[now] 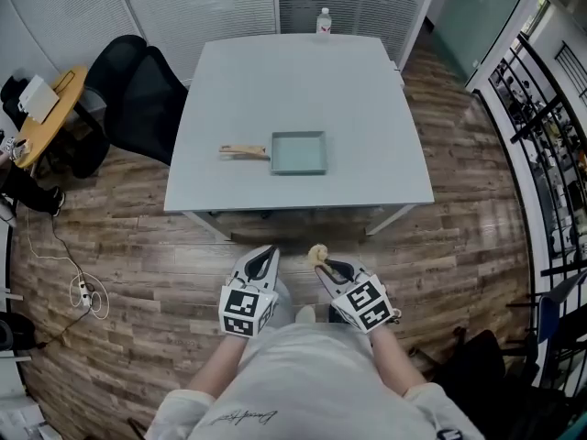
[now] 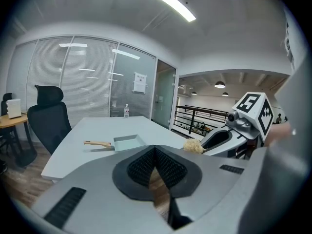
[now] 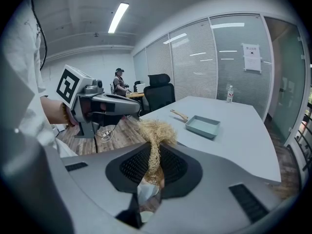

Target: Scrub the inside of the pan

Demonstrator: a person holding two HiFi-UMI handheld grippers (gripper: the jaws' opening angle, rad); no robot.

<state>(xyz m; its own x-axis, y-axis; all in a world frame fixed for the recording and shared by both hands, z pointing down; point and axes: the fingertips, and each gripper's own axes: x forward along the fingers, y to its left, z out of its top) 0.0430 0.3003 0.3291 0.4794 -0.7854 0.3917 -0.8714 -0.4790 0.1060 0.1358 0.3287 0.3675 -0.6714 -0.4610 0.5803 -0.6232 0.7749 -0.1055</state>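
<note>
A pale blue-green rectangular pan (image 1: 299, 151) with a wooden handle (image 1: 242, 151) pointing left lies near the front of the grey table (image 1: 367, 108); it also shows in the left gripper view as the pan (image 2: 127, 142) and in the right gripper view as the pan (image 3: 203, 126). My right gripper (image 1: 326, 266) is shut on a straw-coloured fibre scrubber (image 3: 156, 133), whose tuft (image 1: 317, 253) sticks out past the jaws. My left gripper (image 1: 264, 260) is shut with nothing in it. Both hang over the floor in front of the table, well short of the pan.
A plastic bottle (image 1: 323, 21) stands at the table's far edge. A black office chair (image 1: 138, 90) sits left of the table beside a round wooden table (image 1: 50, 117). Cables and a power strip (image 1: 84, 293) lie on the wooden floor at left. A black railing (image 1: 541, 126) runs along the right.
</note>
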